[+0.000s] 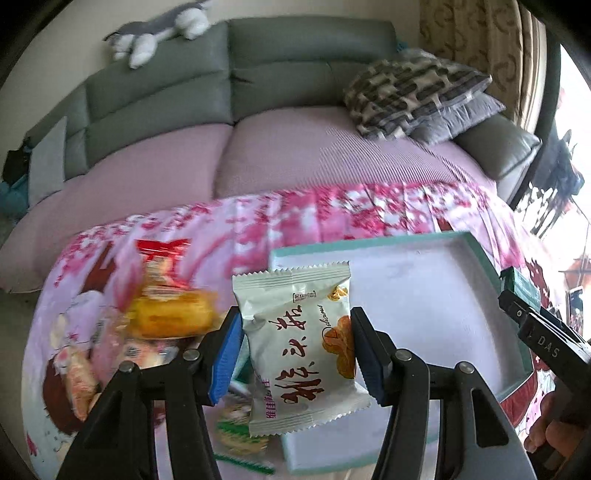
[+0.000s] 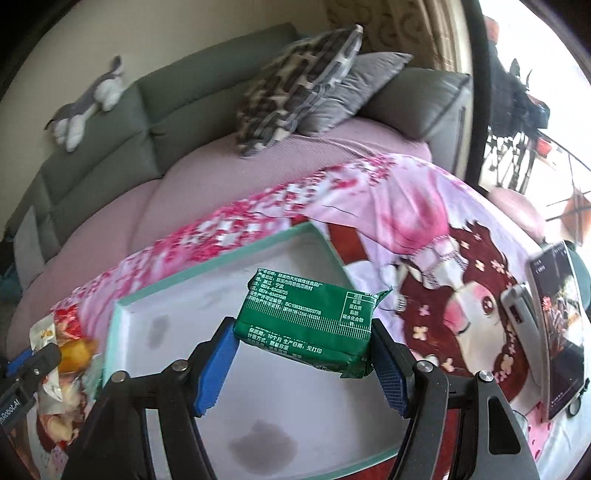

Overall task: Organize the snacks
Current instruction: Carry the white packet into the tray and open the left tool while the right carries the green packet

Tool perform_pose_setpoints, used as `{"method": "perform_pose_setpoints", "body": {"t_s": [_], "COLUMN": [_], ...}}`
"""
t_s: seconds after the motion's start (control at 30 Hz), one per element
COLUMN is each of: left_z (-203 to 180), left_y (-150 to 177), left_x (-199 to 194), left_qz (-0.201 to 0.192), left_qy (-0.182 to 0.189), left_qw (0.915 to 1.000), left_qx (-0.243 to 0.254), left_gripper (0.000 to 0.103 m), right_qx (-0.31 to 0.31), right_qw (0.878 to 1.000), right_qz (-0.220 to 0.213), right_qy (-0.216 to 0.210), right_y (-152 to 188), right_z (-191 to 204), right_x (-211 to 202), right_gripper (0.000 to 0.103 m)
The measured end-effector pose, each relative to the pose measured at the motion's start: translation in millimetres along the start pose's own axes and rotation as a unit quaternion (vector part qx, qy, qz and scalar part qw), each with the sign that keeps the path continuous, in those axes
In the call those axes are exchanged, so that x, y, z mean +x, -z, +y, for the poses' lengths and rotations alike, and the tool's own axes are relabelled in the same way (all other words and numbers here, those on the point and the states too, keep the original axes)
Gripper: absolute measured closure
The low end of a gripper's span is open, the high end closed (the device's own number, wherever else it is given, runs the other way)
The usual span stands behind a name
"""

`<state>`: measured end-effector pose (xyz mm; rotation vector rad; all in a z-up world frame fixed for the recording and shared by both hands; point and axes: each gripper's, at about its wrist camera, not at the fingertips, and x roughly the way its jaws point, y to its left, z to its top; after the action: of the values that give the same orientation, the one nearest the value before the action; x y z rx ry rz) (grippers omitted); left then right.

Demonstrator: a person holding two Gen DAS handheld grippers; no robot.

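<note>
Though crinkled, glossy foil packet [image 1: 299,347].

We see the tray [image 2: 207,269] on the tabletop [image 2: 424,221]: snack pile [image 1: 162,317] left of it, sofa [image 1: 229,155] behind it.

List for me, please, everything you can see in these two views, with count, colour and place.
white snack packet: one, white with red lettering, between the left gripper's pads
green snack packet: one, green with white print, between the right gripper's pads, over the tray
tray: one, white inside, teal rim, on the cloth, nothing in it
loose snacks: a blurred pile, yellow, red, orange, left of the tray
cloth: one, pink floral cartoon print, under everything
sofa: one, grey-green, pink cover on its seat, behind
cushions: two, patterned and grey, on the sofa
plush toy: one, grey-white, on the sofa back
phone: one, on a stand, right
left gripper: black, blue pads
right gripper: same
</note>
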<state>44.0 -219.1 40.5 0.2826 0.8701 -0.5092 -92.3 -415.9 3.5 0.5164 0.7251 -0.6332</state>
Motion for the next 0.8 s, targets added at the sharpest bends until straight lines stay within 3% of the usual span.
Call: {"method": "perform_pose_setpoints", "body": {"t_s": [0.43,0.8], "left_z": [-36,-37], "left_y": [-2,-1], "left_x": [65,83], "left_qz": [0.014,0.02], "left_qy": [0.013,0.019], "left_qw": [0.9995,0.9995], "left_qx": [0.024,0.014], "left_gripper": [0.044,0.044], "right_qx": [0.011,0.006], "right_qw": [0.999,0.999], "right_qz": [0.013,0.009], "right_qy": [0.033,0.048], "right_y": [2,1], "right_z": [-16,-16], "right_x": [25,27], "right_gripper": [0.03,0.03]}}
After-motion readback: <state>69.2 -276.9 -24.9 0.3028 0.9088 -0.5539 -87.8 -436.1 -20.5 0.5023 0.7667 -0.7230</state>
